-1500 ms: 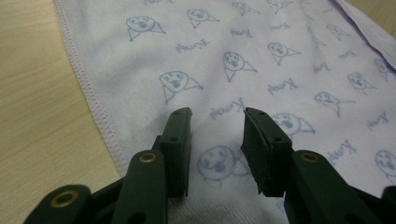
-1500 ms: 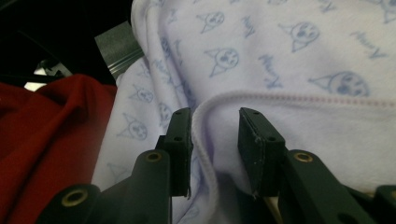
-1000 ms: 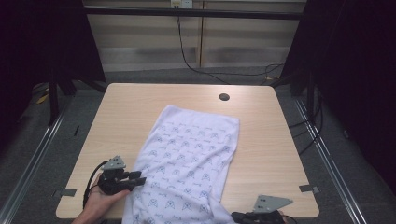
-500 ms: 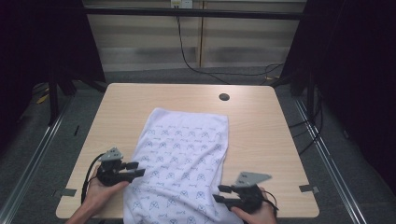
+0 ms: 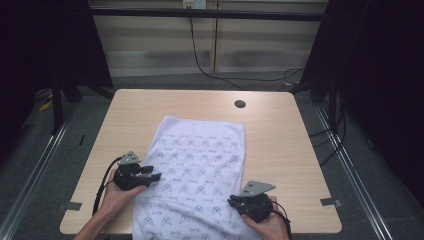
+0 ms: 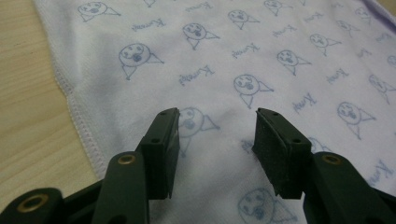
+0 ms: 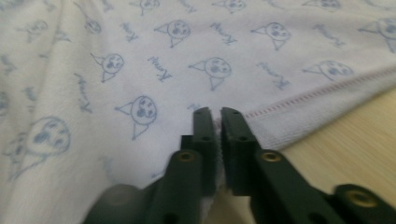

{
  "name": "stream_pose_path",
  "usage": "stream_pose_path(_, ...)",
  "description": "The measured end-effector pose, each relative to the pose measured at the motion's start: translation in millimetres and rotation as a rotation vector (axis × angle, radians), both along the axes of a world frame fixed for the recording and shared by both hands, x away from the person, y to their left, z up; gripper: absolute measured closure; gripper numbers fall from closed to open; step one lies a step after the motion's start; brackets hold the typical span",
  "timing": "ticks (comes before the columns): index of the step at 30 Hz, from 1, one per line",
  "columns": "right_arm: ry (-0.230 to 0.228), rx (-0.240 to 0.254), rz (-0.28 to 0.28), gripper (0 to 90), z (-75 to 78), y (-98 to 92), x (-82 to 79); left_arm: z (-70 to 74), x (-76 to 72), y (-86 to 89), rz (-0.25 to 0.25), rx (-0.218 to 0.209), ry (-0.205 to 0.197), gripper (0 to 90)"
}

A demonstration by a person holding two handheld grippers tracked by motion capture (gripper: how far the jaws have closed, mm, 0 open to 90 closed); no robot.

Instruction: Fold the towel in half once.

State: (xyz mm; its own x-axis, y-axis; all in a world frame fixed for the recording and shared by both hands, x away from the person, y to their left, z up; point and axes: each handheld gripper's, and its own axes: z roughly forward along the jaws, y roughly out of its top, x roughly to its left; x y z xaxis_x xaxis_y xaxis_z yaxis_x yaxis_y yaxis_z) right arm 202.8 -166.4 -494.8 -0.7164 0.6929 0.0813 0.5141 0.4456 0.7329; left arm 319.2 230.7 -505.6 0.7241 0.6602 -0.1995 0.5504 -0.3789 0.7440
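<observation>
High view: a printed white towel (image 5: 200, 175) lies lengthwise down the worktop (image 5: 280, 145). The left gripper (image 5: 152, 175), jaws wide, hovers over its left edge; the right gripper (image 5: 234, 202) pinches its right hem.

wood table (image 5: 280, 145), grey floor (image 5: 370, 165)
</observation>
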Motion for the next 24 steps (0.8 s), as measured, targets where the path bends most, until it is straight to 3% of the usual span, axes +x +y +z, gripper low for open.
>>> stream_pose_path(1,0.005,0.018,-0.009,88.0,0.5,-7.0,-1.9,0.0,0.5,0.6,-0.002,-0.003,0.004,50.5)
stream_pose_path(4,0.016,0.010,-0.059,88.9,1.1,-28.1,-11.3,-0.6,0.2,0.8,-0.003,-0.007,-0.001,50.3)
stream_pose_path(6,0.028,0.046,-0.101,89.0,2.1,-43.9,-19.5,-0.9,-0.9,-0.7,-0.012,-0.015,0.002,50.3)
stream_pose_path(7,0.024,0.038,-0.138,89.5,5.0,-59.1,-31.0,-0.8,-2.0,-2.2,-0.023,-0.007,-0.003,50.2)
stream_pose_path(10,0.038,0.052,-0.160,89.3,7.5,-68.5,-40.2,-1.5,-6.6,-7.9,-0.078,-0.038,0.018,50.4)
stream_pose_path(13,0.027,0.044,-0.162,85.2,12.9,-73.9,-50.0,-0.2,-22.0,-17.1,-0.139,-0.013,0.003,49.7)
stream_pose_path(15,-0.002,0.068,-0.172,76.4,18.4,-69.7,-38.9,0.7,-29.9,-18.9,-0.180,-0.015,0.013,49.7)
stream_pose_path(16,-0.002,0.068,-0.172,76.4,18.4,-69.7,-38.9,1.8,-33.0,-19.0,-0.200,-0.014,0.029,49.7)
stream_pose_path(19,-0.025,0.098,-0.147,69.3,21.2,-59.1,-13.3,4.0,-35.9,-20.4,-0.224,0.010,0.023,51.5)
stream_pose_path(21,-0.016,0.106,-0.111,68.8,18.3,-49.0,12.9,3.6,-27.4,-20.5,-0.187,-0.007,0.017,51.7)
stream_pose_path(24,0.004,0.073,-0.098,64.8,8.5,-36.0,47.3,4.6,-0.8,-20.5,-0.102,-0.003,0.004,51.2)
